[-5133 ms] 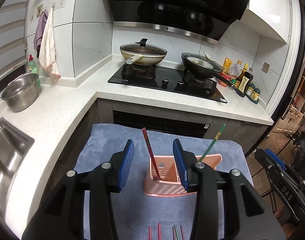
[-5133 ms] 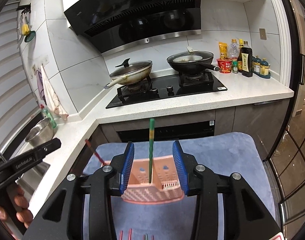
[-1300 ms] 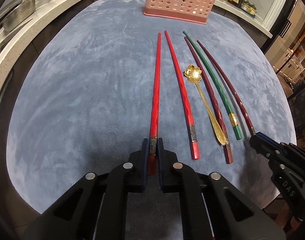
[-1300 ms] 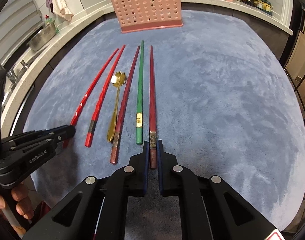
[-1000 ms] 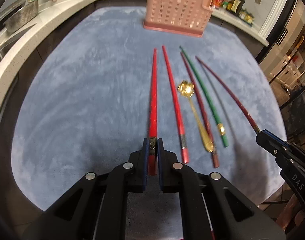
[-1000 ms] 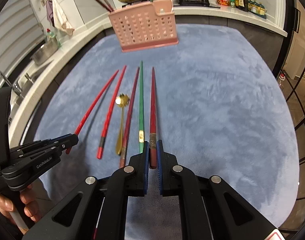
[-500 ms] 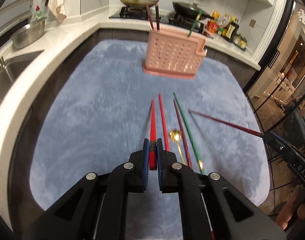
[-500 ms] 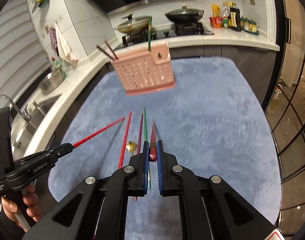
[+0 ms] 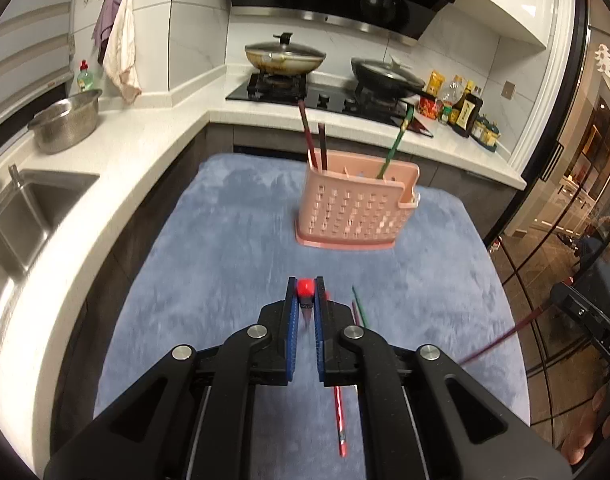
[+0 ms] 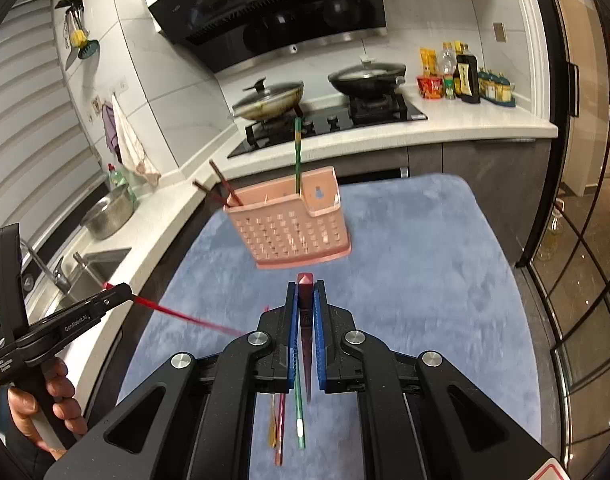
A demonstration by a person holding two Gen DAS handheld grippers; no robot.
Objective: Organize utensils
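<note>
Above blue mat, tongs gripping red chopstick, butt end up, tip down

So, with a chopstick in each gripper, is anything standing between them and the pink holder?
Nothing visible does. Only bare blue mat lies between the left gripper, the right gripper and the pink holder.

1. Both fisheye views are evenly lit by indoor light, moderately bright, with black vignette corners.
2. Walls and the white counter bow strongly towards the edges.
3. Motion blur smears the blue mat ahead of the left tongs and the chopsticks below them.
4. Right of the right tongs, glass doors show small glints.
</note>
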